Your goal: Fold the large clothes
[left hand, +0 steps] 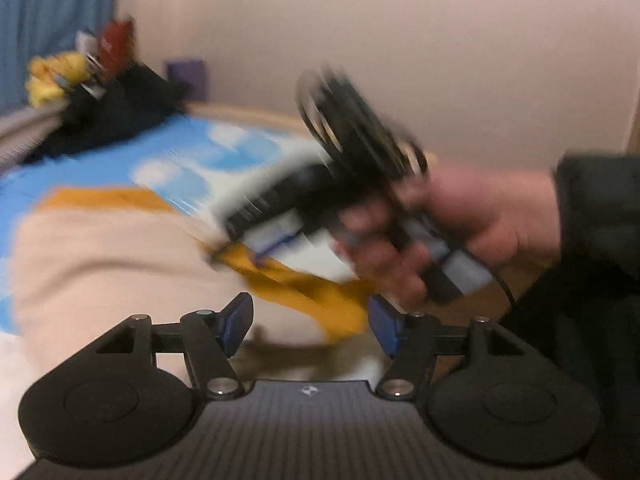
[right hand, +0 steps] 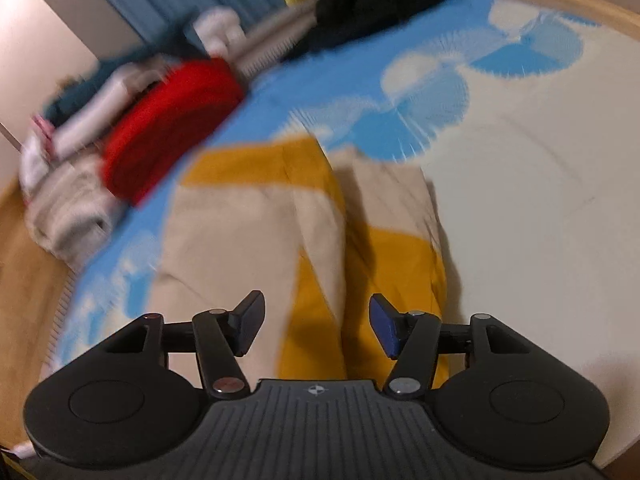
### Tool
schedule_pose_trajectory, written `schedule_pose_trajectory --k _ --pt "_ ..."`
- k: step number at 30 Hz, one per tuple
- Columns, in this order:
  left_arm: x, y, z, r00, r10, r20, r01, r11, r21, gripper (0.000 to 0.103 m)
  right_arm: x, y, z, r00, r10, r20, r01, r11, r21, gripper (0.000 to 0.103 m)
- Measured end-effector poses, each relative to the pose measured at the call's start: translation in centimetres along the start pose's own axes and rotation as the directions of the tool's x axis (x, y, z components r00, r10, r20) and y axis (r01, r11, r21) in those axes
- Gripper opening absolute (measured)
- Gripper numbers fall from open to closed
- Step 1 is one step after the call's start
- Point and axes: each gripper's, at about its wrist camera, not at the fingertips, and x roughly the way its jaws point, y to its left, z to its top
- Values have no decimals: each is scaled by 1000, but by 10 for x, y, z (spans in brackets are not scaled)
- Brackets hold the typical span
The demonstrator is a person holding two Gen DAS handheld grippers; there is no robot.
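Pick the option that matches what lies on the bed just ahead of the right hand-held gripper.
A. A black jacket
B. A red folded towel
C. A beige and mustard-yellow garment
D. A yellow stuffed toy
C: in the right wrist view the beige and mustard-yellow garment lies spread on the bed straight ahead of the open right hand-held gripper, which holds nothing.

The garment (right hand: 256,232) lies flat on the bed (right hand: 520,200), directly ahead of the right gripper (right hand: 316,326), which hangs above its near edge. Left of the garment sits a row of folded clothes (right hand: 168,120) along the bed's side. Behind, at the far end, a dark pile (left hand: 116,116) rests with a stuffed toy (left hand: 56,76) against it.
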Motion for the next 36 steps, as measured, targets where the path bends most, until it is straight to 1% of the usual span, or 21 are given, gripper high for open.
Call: schedule_pose_trajectory --k 3,5,6,9,11,12,13,14,16,17,19,22,25,27,28,30,31,33,34,35,36 --pt "-21 34 3 995 96 34 -93 993 -78 69 12 3 -4 999 20 -48 -20 1000 9 59" --pt "-23 55 11 986 165 -1 -164 978 -133 65 15 2 -6 996 57 -62 -56 998 23 37" --pt "-22 66 11 983 183 -21 -184 970 -160 61 12 0 -7 995 83 -59 -80 996 47 10" --pt "-7 90 11 983 165 -78 -179 956 -233 55 -14 -4 1 985 167 47 -170 983 75 2" --pt "9 100 6 984 120 -129 -152 950 -273 53 -38 -12 7 970 181 164 -196 977 83 2" --pt "25 101 2 979 78 -190 -132 949 -287 53 -45 -18 11 966 156 205 -179 979 99 2" --pt "41 97 -4 967 45 -252 -118 951 -285 53 -47 -21 13 970 101 221 -125 987 98 2" --pt "57 91 -10 953 48 -299 -128 959 -253 53 -44 -24 14 977 34 208 -52 995 85 2" --pt "84 75 -18 935 87 -345 -148 977 -154 54 -21 -36 13 991 -92 96 84 992 90 2" --pt "93 70 -21 929 98 -356 -150 981 -124 54 -6 -39 10 989 -149 20 147 987 62 2" --pt "110 59 -25 921 132 -365 -157 987 -40 54 13 -38 6 970 -238 -48 237 971 -21 2" --pt "119 46 -31 915 180 -360 -164 984 75 55 24 -33 7 958 -283 -44 280 958 -53 2" --pt "106 50 -23 927 160 -340 -151 987 52 55 21 -30 4 946 -323 -7 322 944 -76 4" --pt "82 56 -14 944 149 -293 -151 988 17 55 -1 -24 3 950 -306 62 309 950 -52 9" --pt "72 57 -10 956 142 -255 -145 989 6 54 -16 -18 2 956 -268 118 276 960 -57 9" --pt "64 59 -1 973 116 -201 -121 993 -12 54 -41 -7 -4 975 -143 172 163 981 -108 10" --pt "66 57 1 973 117 -198 -122 993 -9 54 -48 -2 -8 984 -72 165 96 985 -141 14" --pt "83 51 -3 958 150 -245 -147 989 28 55 -52 8 -19 993 24 114 2 976 -219 22" --pt "95 46 -7 939 181 -292 -172 984 54 55 -49 13 -24 997 58 60 -41 966 -255 24" --pt "104 40 -11 921 207 -329 -194 978 70 56 -41 16 -31 998 67 -8 -66 953 -295 24" --pt "121 37 -12 908 222 -355 -209 975 75 59 -26 18 -39 996 19 -83 -46 940 -338 24"
